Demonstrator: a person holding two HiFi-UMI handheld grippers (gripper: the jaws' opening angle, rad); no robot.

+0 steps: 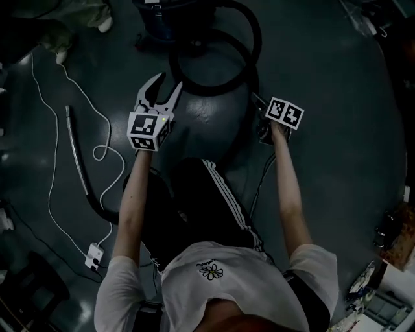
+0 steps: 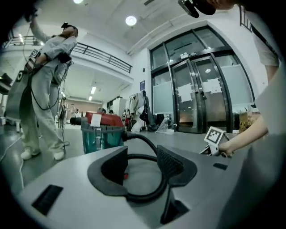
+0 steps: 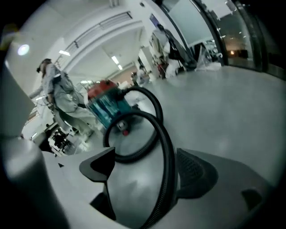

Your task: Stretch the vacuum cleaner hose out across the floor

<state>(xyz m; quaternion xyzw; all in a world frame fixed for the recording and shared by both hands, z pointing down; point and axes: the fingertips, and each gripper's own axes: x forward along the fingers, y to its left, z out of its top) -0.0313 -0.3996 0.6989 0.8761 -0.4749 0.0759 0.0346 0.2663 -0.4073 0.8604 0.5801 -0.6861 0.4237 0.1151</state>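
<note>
The black vacuum hose (image 1: 217, 61) lies in loops on the dark floor in front of the teal and red vacuum cleaner (image 1: 165, 19). My left gripper (image 1: 166, 88) is open, its tips just short of the near loop's left side. In the left gripper view the hose loop (image 2: 147, 194) shows through the gap of the left gripper (image 2: 142, 157), with neither pad touching it. My right gripper (image 1: 259, 111) is low at the loop's right side. In the right gripper view the hose (image 3: 167, 172) runs between the spread jaws of the right gripper (image 3: 143, 161), close to the right pad (image 3: 194, 170).
A metal wand (image 1: 76, 152) with more hose lies on the floor at the left, beside a white cable (image 1: 107, 152) and its plug (image 1: 94, 255). A standing person (image 2: 47, 85) is near the vacuum cleaner (image 2: 100, 132). Clutter sits at the lower right (image 1: 389, 259).
</note>
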